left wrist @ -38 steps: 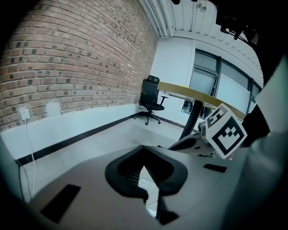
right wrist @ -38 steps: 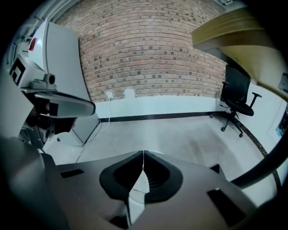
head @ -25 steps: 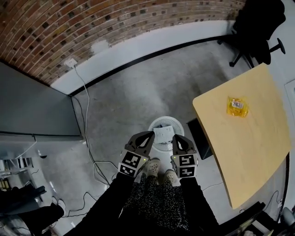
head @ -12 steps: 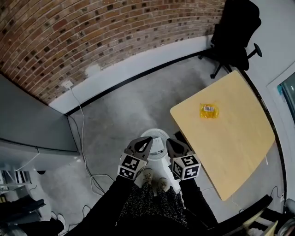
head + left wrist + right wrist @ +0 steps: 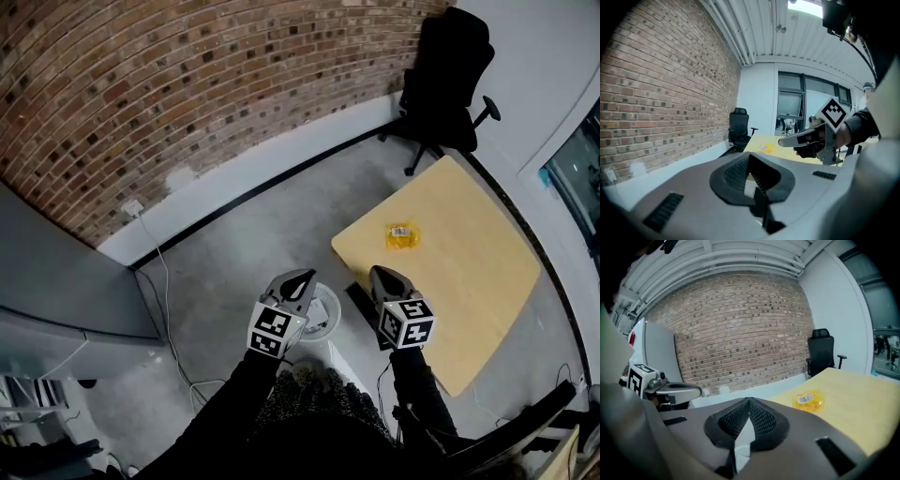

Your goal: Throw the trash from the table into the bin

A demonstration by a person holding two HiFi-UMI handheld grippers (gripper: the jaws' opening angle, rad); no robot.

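trash: one crumpled yellow wrapper point(image 5: 403, 235) with a small white label, lying on the table top, on the half toward the brick wall; touched by neither gripper.
table: light wooden top point(image 5: 478, 281), to the right of the person, bare around the wrapper.
bin: white and round point(image 5: 328, 314), standing on the grey floor point(image 5: 244, 244) just beside the near corner of the table; in the head view partly covered by the left gripper point(image 5: 300, 277).
left gripper: held in the air above the bin in the head view, well apart from the wrapper; jaws pressed together at the tips, with nothing between them.
right gripper point(image 5: 382, 274): held in the air near the table's near corner and pointing toward the table top; jaws pressed together, empty; wrapper visible ahead of them, clearly apart.
office chair point(image 5: 450, 66): black, beyond the far end of the table.
brick wall point(image 5: 187, 75): red brick with a white strip at the bottom; a white cable point(image 5: 161, 272) running down from it over the floor.
sleeves point(image 5: 225, 412): dark, behind both grippers.
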